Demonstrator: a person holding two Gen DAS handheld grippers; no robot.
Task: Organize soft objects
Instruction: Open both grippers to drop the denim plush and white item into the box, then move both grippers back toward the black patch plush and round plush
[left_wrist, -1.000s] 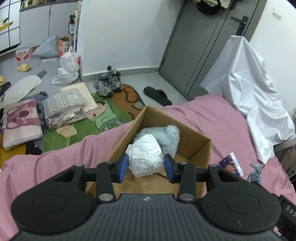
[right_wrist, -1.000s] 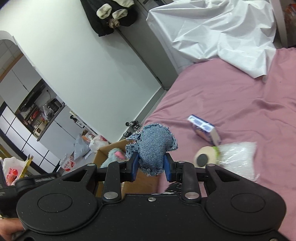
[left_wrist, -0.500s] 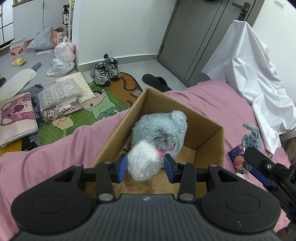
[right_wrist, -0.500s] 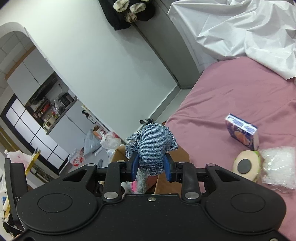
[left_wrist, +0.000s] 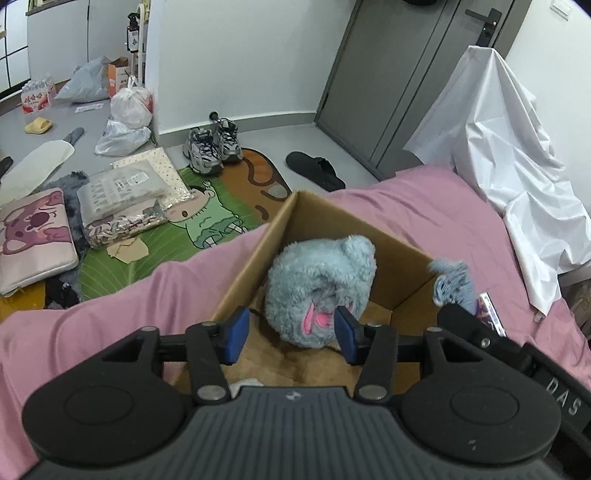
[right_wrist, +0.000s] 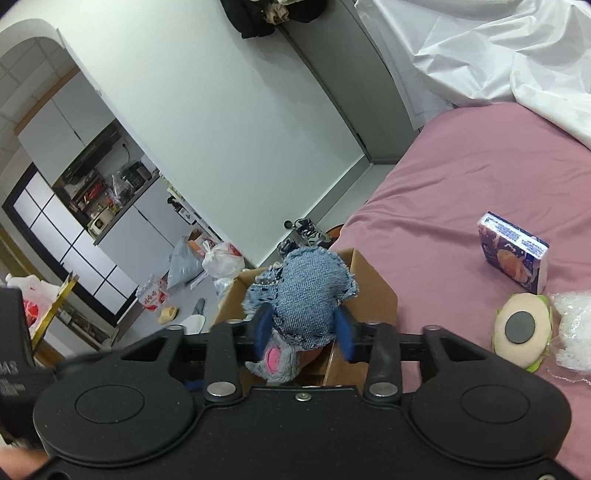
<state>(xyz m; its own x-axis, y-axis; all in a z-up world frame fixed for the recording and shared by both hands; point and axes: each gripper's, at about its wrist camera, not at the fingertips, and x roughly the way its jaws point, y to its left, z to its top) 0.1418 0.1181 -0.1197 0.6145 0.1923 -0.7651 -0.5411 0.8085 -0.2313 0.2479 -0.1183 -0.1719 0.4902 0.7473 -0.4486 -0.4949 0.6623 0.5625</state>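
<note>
The left gripper (left_wrist: 291, 334) hangs over the box (left_wrist: 413, 271) on the bed (left_wrist: 424, 210), its fingers (left_wrist: 236, 334) opening with nothing pinched; the plush (left_wrist: 319, 284) lies in the box just beyond them. The right gripper (right_wrist: 304, 332) is opening too, the denim toy (right_wrist: 306, 295) between its fingers (right_wrist: 343, 332), above the box (right_wrist: 373, 288); whether the pads touch it I cannot tell.

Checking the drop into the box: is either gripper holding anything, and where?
Left gripper: nothing, jaws opening over the box. Right gripper: denim toy between its opening jaws at the lower end; hold unclear.
</note>
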